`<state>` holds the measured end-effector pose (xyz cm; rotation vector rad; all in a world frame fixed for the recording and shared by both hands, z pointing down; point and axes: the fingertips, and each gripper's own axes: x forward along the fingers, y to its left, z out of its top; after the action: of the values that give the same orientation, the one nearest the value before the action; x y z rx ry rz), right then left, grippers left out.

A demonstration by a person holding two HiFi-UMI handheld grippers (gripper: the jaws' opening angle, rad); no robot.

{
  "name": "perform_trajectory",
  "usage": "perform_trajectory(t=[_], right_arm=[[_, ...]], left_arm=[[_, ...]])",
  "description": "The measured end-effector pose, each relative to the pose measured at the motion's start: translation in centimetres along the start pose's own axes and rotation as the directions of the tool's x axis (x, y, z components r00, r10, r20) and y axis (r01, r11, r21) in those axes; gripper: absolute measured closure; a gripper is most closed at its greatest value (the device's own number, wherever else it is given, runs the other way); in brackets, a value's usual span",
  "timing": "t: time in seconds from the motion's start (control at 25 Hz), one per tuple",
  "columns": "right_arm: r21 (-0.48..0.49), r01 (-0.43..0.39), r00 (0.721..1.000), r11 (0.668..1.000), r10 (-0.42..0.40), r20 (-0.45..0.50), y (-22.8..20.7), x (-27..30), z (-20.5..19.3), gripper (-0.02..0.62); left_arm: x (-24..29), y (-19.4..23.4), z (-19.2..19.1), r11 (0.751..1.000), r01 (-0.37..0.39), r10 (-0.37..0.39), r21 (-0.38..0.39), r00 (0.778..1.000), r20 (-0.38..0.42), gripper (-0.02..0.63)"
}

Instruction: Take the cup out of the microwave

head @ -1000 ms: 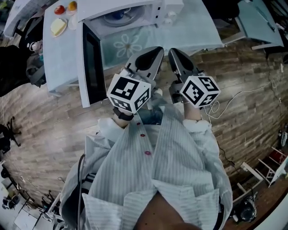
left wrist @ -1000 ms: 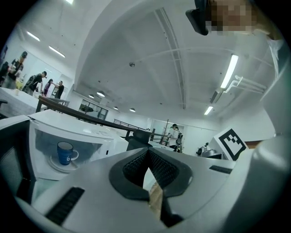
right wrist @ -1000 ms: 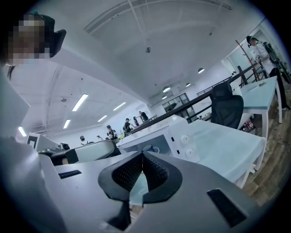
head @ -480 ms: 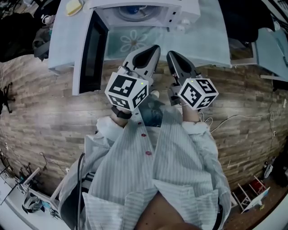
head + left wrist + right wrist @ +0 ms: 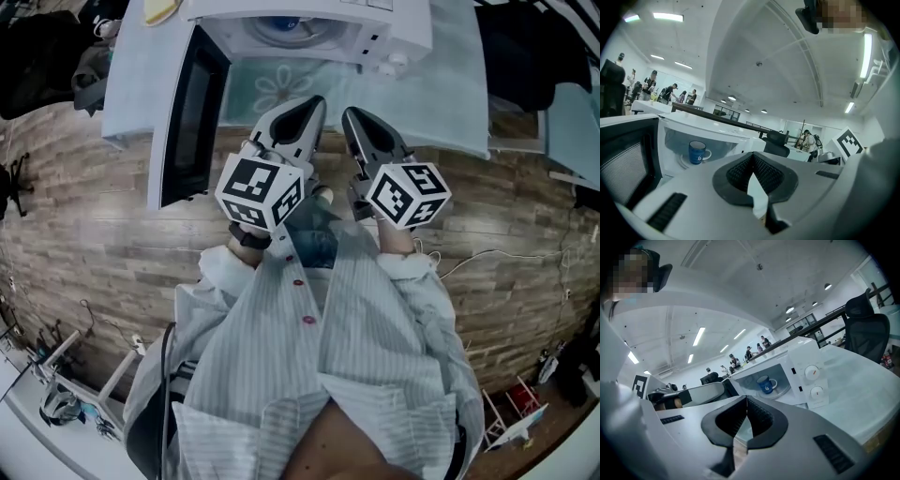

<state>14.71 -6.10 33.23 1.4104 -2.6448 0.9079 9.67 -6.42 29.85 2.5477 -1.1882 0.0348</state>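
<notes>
Left tool [image 5: 753,157]: we have it closed, jaws meeting tip to tip with nothing between them, held out in front of the oven's open mouth.
Right tool [image 5: 746,398]: same here, jaws together and empty, riding just beside the left one.
Cup [image 5: 765,384]: blue, upright on the glass plate [image 5: 782,391] inside the microwave [image 5: 808,373], handle turned toward the knob side.
Door [image 5: 187,112]: swung wide open on our left.
Desk [image 5: 427,94]: pale top carrying the microwave, with a flower print on the bare stretch in front of it.
Contact: neither of our tools touches the cup, and both sit outside the cavity, apart from it.
</notes>
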Motion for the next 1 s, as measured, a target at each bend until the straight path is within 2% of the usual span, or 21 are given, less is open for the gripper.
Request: perform_trajectory(t=[0.52,0.8,1.0], right_arm=[[-0.026,-0.038,0.999,0.999,0.038,-0.033,-1.5,6.6,3.5,0.561],[-0.048,-0.075,0.996,0.996,0.073,-0.043,-0.9,9.3,4.5,0.561],[-0.057,-0.087,0.995,0.995,0.084,-0.046,-0.2,10.8,4.6,0.561]], left_arm=[[4.3,6.6,2.9,0.997,-0.078,0.078,-0.014,0.997,0.029,0.598],[4.4,9.5,3.8,0.991,-0.132,0.132,-0.012,0.990,0.044,0.598],[3.9,11.0,3.9,0.990,-0.143,0.144,-0.016,0.988,0.049,0.598]])
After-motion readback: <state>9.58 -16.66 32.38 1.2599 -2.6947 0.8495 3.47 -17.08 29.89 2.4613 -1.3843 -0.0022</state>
